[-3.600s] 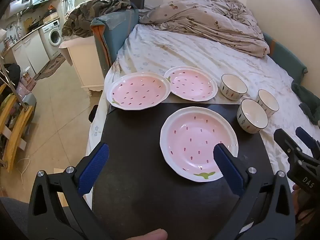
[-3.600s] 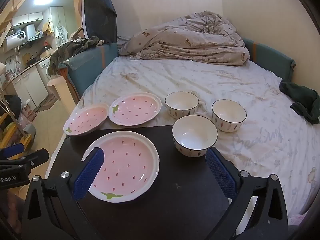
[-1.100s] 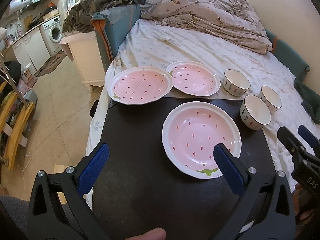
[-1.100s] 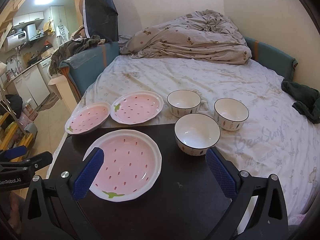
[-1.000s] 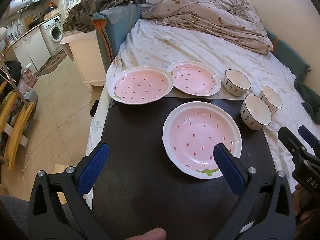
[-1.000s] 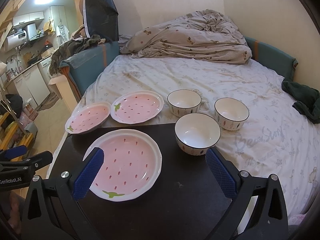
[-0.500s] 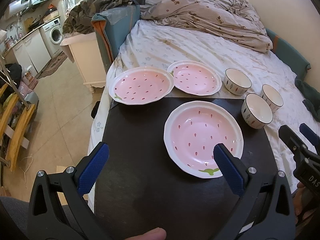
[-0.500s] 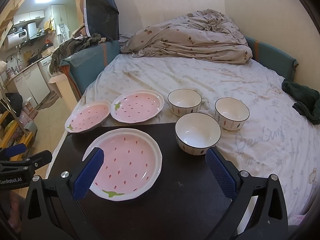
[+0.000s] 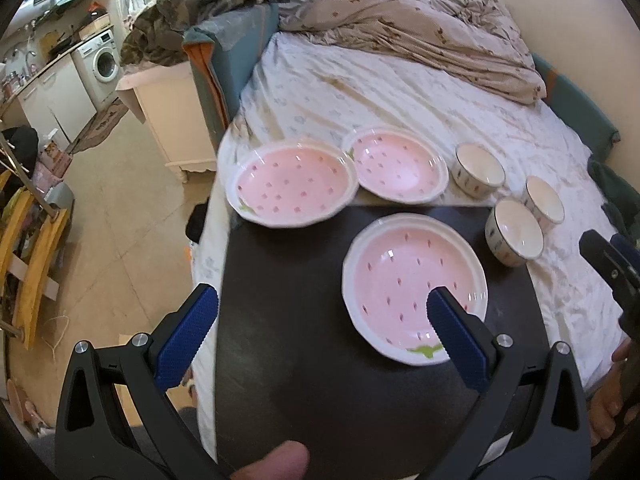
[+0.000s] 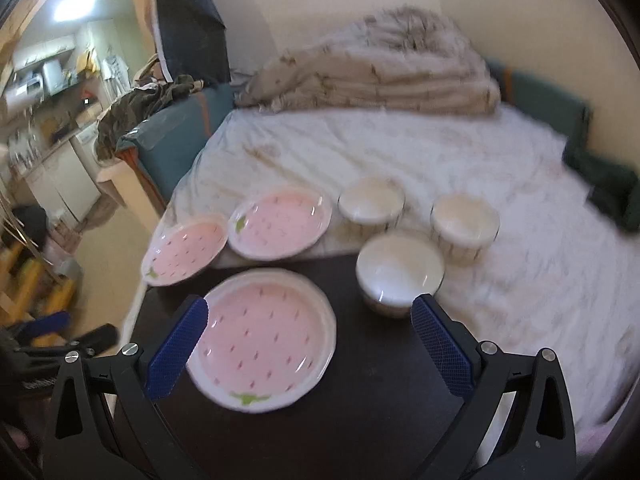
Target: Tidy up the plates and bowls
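A pink strawberry plate lies on the dark board. Two more pink plates rest at the board's far edge, half on the bed; they also show in the right wrist view. One white bowl stands at the board's right corner. Two bowls stand on the sheet. My left gripper is open and empty over the board, near the close plate. My right gripper is open and empty, above the close plate and bowl.
The white bed sheet stretches beyond, with a crumpled duvet at the far end. A green cloth lies at the bed's right side. To the left the board drops off to the floor. A cabinet stands by the bed.
Both grippers have moved; the right wrist view is now motion-blurred and sits a little closer to the dishes. The left view has shifted slightly left. No dish has moved.
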`<state>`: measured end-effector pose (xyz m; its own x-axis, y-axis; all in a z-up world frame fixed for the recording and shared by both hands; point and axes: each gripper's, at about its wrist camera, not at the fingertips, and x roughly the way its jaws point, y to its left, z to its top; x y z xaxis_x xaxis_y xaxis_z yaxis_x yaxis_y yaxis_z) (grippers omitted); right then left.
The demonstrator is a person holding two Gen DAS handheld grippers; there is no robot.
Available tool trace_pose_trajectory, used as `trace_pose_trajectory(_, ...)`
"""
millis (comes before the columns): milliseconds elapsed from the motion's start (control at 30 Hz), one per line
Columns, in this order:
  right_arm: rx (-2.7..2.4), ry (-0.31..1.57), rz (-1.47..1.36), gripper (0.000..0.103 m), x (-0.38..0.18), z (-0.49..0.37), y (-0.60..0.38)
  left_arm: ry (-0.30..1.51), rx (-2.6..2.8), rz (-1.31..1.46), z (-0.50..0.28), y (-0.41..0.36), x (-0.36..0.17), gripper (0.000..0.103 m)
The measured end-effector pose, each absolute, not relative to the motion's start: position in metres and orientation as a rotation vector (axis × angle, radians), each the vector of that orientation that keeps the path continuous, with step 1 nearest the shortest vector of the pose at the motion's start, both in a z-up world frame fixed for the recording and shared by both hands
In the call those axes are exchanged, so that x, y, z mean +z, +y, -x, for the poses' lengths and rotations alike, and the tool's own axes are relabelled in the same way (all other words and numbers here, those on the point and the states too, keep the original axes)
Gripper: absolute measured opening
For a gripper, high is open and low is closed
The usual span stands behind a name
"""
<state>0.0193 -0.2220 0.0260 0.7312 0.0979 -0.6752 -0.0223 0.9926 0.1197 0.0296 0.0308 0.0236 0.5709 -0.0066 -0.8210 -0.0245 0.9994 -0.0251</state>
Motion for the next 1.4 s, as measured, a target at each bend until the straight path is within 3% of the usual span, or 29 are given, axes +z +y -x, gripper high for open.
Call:
trace_pose_trajectory(367, 0.189, 0.919, -0.199, 0.103, 0.030, -0.094, -0.180, 0.989, 0.113, 0.016, -0.099, 0.082, 0.035, 0.103)
trace_pose_trajectory(667, 0.200, 1.084, -0.335, 0.103, -0.014, -0.167, -0.148, 1.102, 0.165, 0.171, -0.175, 0.122, -0.009, 0.103)
trace_pose_trajectory(900, 0.126, 1.157, -0.284, 0.103, -0.054, -0.211, -0.130, 1.151, 0.260, 0.221, -0.216, 0.151, -0.052, 0.103)
trace_pose_trajectory(967, 0.126, 1.173, -0.300, 0.103, -0.064, -0.224, -0.127, 1.167, 0.270, 0.297, -0.228, 0.167, -0.063, 0.096)
trace_pose_trajectory(1033, 0.137, 1.184, -0.312, 0.100, -0.073, -0.236, -0.124, 1.181, 0.279, 0.342, -0.236, 0.178, -0.071, 0.095)
trace_pose_trajectory(1100, 0.173, 1.218, -0.345, 0.087, -0.083, -0.248, -0.119, 1.207, 0.258, 0.378, -0.245, 0.185, -0.081, 0.094)
trace_pose_trajectory(1200, 0.230, 1.281, -0.433, 0.079, -0.104, -0.262, -0.112, 1.242, 0.228, 0.412, -0.256, 0.187, -0.094, 0.087)
trace_pose_trajectory(1333, 0.256, 1.311, -0.477, 0.070, -0.118, -0.272, -0.102, 1.288, 0.209, 0.421, -0.264, 0.186, -0.112, 0.068)
trace_pose_trajectory(1400, 0.266, 1.352, -0.528, 0.055, -0.129, -0.273, -0.099, 1.299, 0.192, 0.466, -0.266, 0.189, -0.119, 0.063)
